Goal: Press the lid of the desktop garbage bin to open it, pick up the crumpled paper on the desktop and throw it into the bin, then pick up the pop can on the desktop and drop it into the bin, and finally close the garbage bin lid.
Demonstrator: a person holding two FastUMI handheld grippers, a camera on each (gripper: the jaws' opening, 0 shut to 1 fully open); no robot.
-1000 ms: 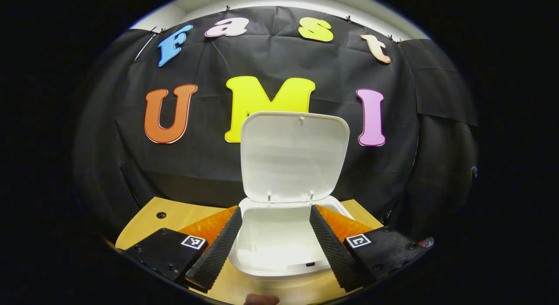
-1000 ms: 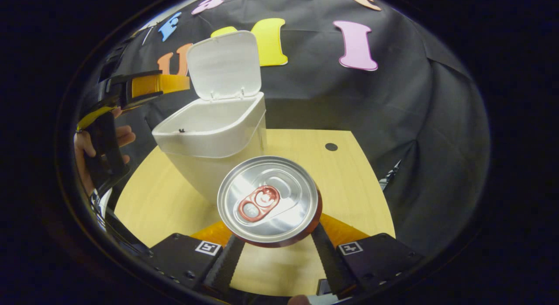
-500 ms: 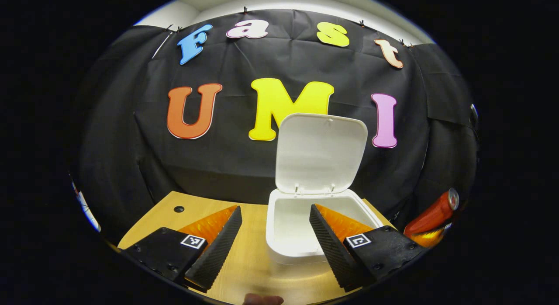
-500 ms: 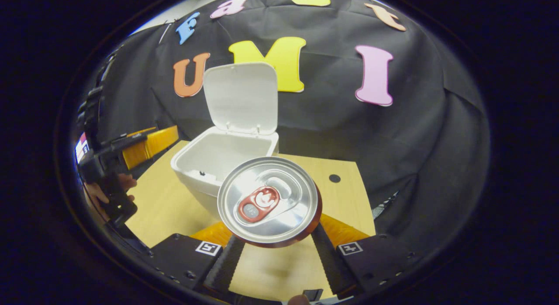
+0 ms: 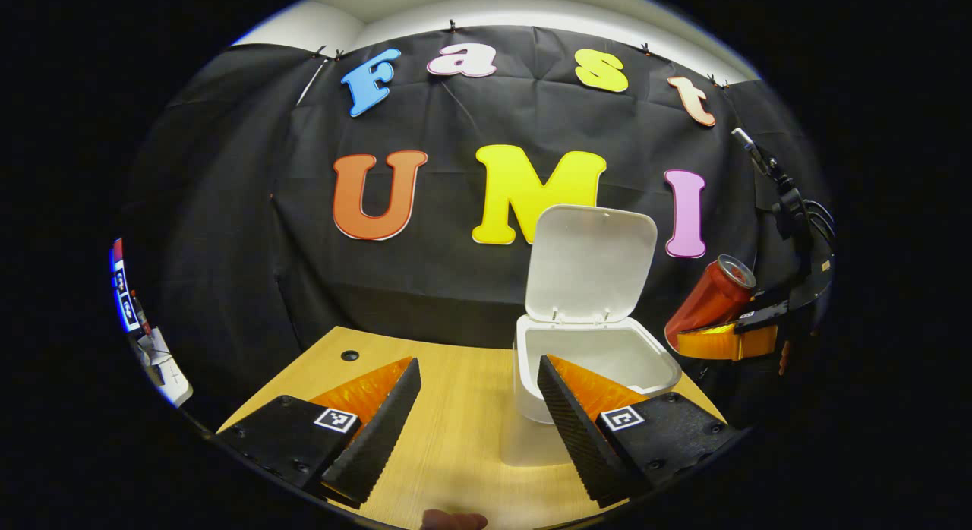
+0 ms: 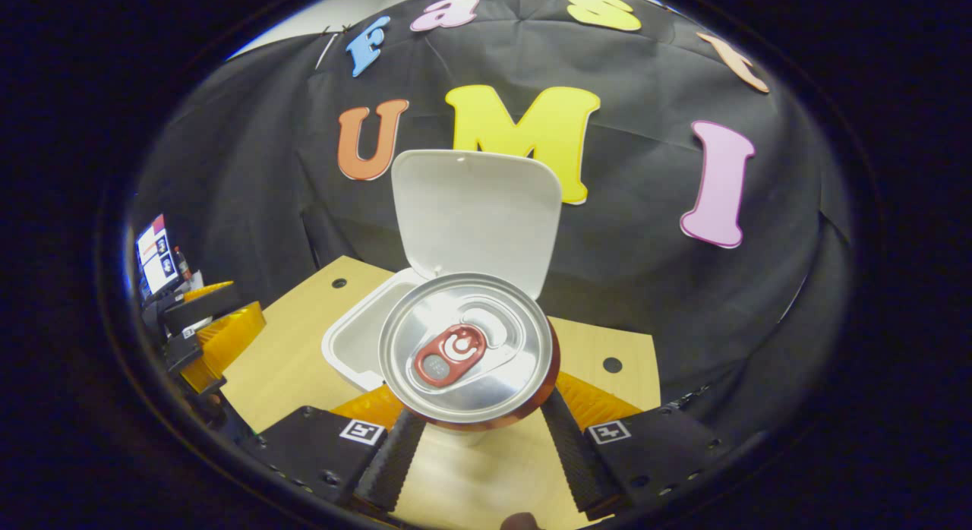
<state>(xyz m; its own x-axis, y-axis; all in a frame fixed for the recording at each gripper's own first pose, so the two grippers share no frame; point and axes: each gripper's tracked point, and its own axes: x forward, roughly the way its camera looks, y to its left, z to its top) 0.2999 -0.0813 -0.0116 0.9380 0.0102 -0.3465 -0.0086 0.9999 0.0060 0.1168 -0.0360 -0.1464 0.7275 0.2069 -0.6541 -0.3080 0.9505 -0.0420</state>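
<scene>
White plastic forms the garbage bin (image 5: 600, 363), which stands on the wooden counter (image 5: 456, 408) with its lid (image 5: 591, 263) raised upright at the rear hinge. In the right gripper view the pop can (image 6: 468, 351) is clamped between both fingers of the right tool (image 6: 478, 462), silver top and red pull tab facing the camera; it covers most of the bin opening (image 6: 357, 348), so the bin interior cannot be made out there. In the left gripper view the same can (image 5: 710, 302) is tilted, just right of the bin rim, held by the right tool (image 5: 725, 340); its red side shows no legible writing. The left tool (image 5: 478, 416) is spread wide with nothing between its fingers. The bin's lower body is cut off behind the right finger (image 5: 577, 431). A small screen (image 6: 156, 260) at the left edge is too small to make out.
</scene>
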